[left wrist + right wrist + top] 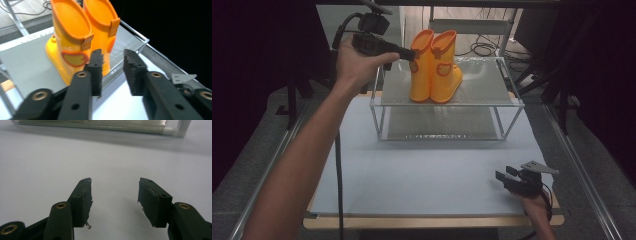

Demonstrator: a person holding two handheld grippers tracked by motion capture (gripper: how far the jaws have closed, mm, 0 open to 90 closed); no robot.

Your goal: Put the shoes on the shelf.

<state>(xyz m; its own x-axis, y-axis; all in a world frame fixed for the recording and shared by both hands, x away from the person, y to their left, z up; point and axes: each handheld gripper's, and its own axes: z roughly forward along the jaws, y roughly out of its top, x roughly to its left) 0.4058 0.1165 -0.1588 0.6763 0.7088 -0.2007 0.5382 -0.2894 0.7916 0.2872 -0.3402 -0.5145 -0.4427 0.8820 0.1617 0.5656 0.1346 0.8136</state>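
Boots (435,67), orange and paired, stood upright on the rack's (492,102) top shelf, toward its left edge. The left gripper (412,54) reached their tops from the left, its jaws part-open with nothing between the pads. The right gripper (503,174) rested near the table's (422,170) front right corner, jaws wide and empty.

Two tall orange-and-yellow rubber boots (434,67) stand side by side, touching, on the top shelf of one clear two-tier rack with a metal frame (512,104). That rack sits on one pale blue counter (422,175). Two black two-jaw grippers: the left gripper (411,54) beside the boots, the right gripper (506,174) in front of the rack.
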